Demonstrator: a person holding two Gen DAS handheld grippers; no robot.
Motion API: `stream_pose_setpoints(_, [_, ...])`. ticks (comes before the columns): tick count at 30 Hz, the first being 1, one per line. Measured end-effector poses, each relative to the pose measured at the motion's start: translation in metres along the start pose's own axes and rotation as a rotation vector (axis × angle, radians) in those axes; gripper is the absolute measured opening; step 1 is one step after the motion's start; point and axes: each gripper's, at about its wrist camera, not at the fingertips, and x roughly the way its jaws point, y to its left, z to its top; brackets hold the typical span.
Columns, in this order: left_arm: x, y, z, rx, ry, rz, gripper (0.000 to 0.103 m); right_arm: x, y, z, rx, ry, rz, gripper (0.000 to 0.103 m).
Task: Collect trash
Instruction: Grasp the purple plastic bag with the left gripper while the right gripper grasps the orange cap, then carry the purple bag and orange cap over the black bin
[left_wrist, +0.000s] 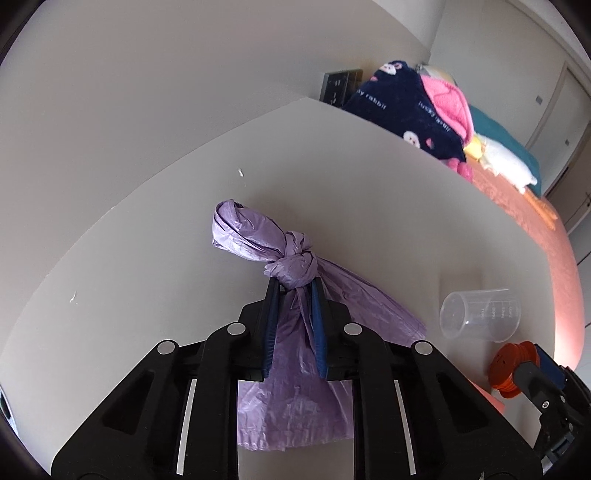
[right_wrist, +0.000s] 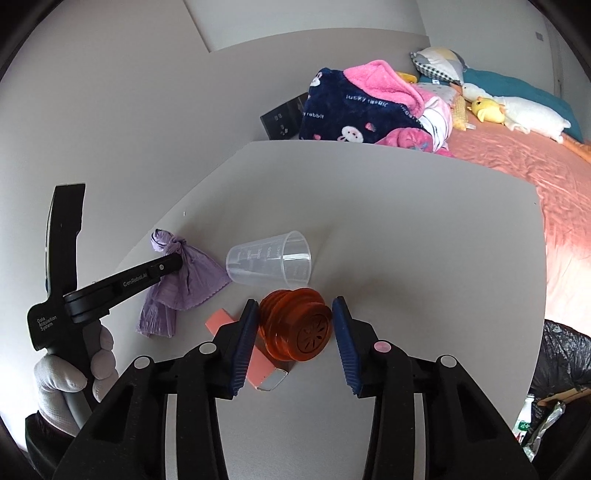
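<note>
A knotted purple plastic bag (left_wrist: 251, 232) lies on the pale table (left_wrist: 369, 206). My left gripper (left_wrist: 295, 286) is shut on it just below the knot, with the rest of the bag trailing back under the fingers. In the right wrist view the same bag (right_wrist: 192, 277) lies left of centre, with the left gripper (right_wrist: 177, 264) on it. An orange ribbed collapsible cup (right_wrist: 295, 325) lies on its side across a pink block (right_wrist: 221, 317). My right gripper (right_wrist: 295, 306) holds it, both blue pads against its sides.
A clear measuring cup (right_wrist: 271, 260) lies on its side between the bag and the orange cup. A gloved hand (right_wrist: 74, 369) holds the left gripper. Beyond the table (right_wrist: 406, 240) are a bed with a navy and pink blanket (right_wrist: 369, 107) and plush toys. A black bag (right_wrist: 561, 354) hangs at the right.
</note>
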Motion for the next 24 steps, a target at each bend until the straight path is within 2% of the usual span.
stream_pose_setpoints(4, [-0.012, -0.002, 0.001, 0.007, -0.043, -0.029, 0.015, -0.007, -0.004, 0.000, 0.005, -0.016, 0.002, 0.043])
stream_pose_setpoints(14, [-0.037, -0.019, -0.001, 0.036, -0.086, -0.062, 0.015, -0.032, -0.010, -0.003, 0.018, -0.047, 0.001, 0.043])
stream_pose_setpoints(24, [-0.082, -0.036, -0.009, 0.056, -0.161, -0.119, 0.015, -0.068, -0.016, -0.008, 0.027, -0.100, -0.011, 0.043])
